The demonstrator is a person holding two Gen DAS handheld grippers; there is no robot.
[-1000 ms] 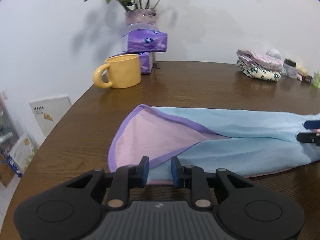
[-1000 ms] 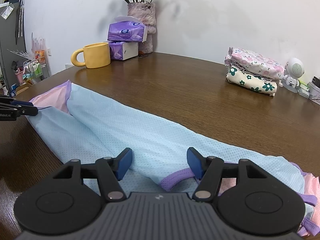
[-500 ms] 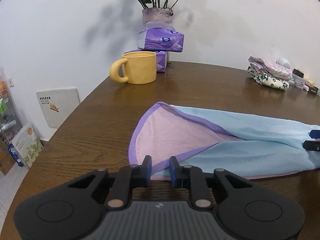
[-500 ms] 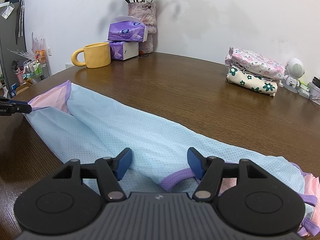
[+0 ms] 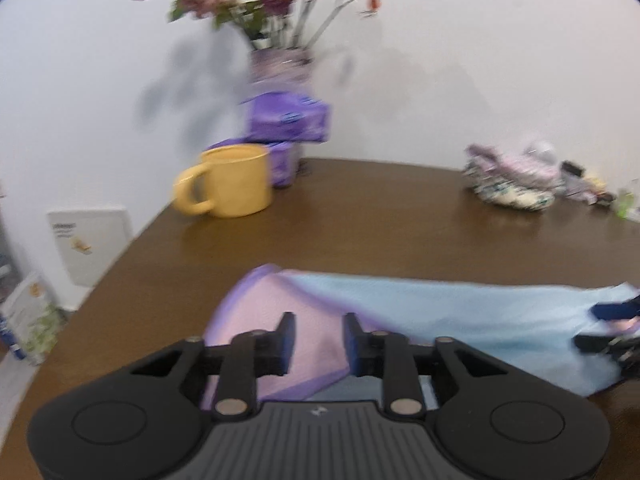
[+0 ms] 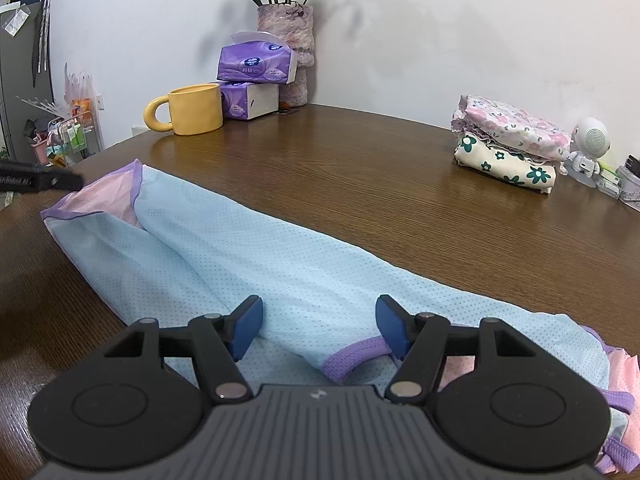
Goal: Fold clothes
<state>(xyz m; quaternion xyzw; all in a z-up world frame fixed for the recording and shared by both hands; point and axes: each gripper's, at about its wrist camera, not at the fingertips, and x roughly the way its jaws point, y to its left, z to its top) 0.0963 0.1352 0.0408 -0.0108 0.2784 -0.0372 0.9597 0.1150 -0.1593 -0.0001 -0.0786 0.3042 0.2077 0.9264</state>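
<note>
Light blue mesh garment with a pink lining and purple trim (image 6: 280, 264) lies in a long folded strip across the near part of the round dark-brown wooden table (image 6: 400, 184); one end shows pink inside with a purple border (image 5: 264, 320), the other end has a purple edge curled up. Left gripper (image 5: 318, 340) sits over the pink end, jaws opening, pink fabric seen in the gap between its fingers, pads not pressing on it; left view is motion-blurred. Right gripper (image 6: 318, 326) is over the opposite end, jaws wide apart, blue cloth and the purple edge lying between them, nothing pinched. Left gripper's black tip shows at the far left edge of the right view, just beside the pink end. Further back: yellow ceramic mug (image 6: 192, 110), two stacked purple tissue packs (image 6: 254, 76), mottled pink vase of dried flowers (image 6: 292, 40) against the white wall. Far right: stack of folded floral clothes (image 6: 508, 144), small white robot-shaped figure (image 6: 590, 148) beside it.
</note>
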